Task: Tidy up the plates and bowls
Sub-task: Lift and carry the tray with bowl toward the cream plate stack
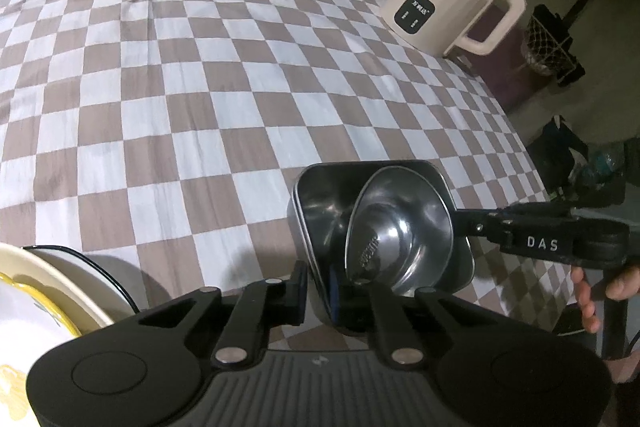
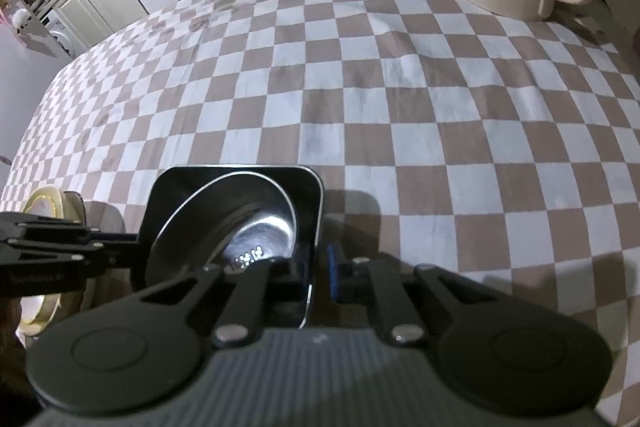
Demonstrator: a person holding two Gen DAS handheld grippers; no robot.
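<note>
My left gripper (image 1: 320, 291) and right gripper (image 2: 320, 275) each pinch opposite rims of the square steel tray (image 1: 320, 199) holding a round steel bowl (image 1: 404, 231).

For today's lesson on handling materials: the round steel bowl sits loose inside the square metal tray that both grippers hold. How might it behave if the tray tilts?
The round steel bowl looks polished, so it would probably slide on the square metal tray. It already leans off level, so it may rock or tip. It looks thin, so likely light and rigid.

Glossy metal bowl (image 1: 400, 231) in shiny metal tray (image 1: 320, 199); matt checked cloth (image 1: 180, 87); matt black plastic tongs (image 1: 320, 291).
</note>
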